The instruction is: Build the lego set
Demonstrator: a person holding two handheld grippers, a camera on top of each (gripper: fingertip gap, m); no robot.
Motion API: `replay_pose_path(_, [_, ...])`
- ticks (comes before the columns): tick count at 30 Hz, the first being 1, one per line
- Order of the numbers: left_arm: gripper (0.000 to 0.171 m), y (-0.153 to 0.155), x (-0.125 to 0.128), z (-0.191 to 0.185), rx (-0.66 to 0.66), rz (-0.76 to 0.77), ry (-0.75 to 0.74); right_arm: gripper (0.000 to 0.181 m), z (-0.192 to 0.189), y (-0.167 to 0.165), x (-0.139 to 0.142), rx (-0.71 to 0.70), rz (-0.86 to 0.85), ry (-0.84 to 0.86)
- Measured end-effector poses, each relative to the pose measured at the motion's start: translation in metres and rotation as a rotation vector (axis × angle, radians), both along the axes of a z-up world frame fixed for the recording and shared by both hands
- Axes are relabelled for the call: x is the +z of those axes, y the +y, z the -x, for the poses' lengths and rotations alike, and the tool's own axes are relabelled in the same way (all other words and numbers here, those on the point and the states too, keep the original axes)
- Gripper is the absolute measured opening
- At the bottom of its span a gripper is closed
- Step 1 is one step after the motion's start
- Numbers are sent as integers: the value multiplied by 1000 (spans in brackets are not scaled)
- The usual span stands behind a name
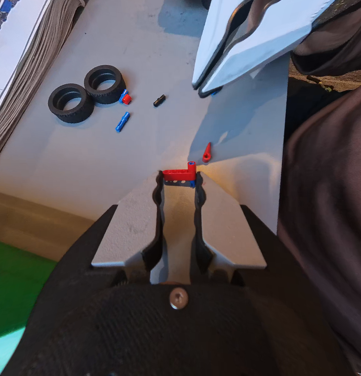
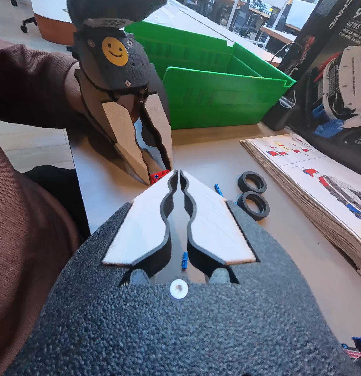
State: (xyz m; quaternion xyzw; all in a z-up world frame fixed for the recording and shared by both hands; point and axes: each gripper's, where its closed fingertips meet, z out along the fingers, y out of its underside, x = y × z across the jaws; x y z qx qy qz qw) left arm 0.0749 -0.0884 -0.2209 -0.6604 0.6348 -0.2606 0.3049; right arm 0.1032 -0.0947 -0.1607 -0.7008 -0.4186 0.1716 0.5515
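Resting on the grey table (image 1: pixel 135 50), a red L-shaped piece (image 1: pixel 178 174) with a blue pin (image 1: pixel 191 164) is gripped end to end between the tips of the left tongs (image 1: pixel 179 177). The right tongs (image 2: pixel 178 173) are seen nearly closed and empty, just beside it. The piece is judged light, rigid and smooth-sided, so a hold across its flat faces is advised; the pin may slip out if pressed askew. Two black tyres (image 1: pixel 86 93), a loose blue pin (image 1: pixel 122 121), a black pin (image 1: pixel 159 100) and a red pointer (image 1: pixel 206 153) lie farther off, and an instruction book (image 2: pixel 309 179) at the right.
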Motion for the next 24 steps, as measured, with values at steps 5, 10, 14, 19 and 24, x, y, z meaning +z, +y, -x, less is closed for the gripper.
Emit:
replay_pose_path(5, [30, 0, 0, 0, 0, 5, 0, 2, 0, 0, 0, 5, 0, 6])
replay_pose_path(10, [30, 0, 0, 0, 0, -4, 0, 4, 0, 0, 0, 6, 4, 7])
replay_pose_path(14, [30, 0, 0, 0, 0, -24, 0, 4, -1, 2, 0, 6, 26, 29])
replay_pose_path(19, [30, 2, 1, 0, 9, -85, 0, 5, -4, 3, 4, 8, 57, 76])
replay_pose_path(24, [30, 8, 3, 1, 46, -176, -1, 5, -6, 4, 6, 12, 80, 108])
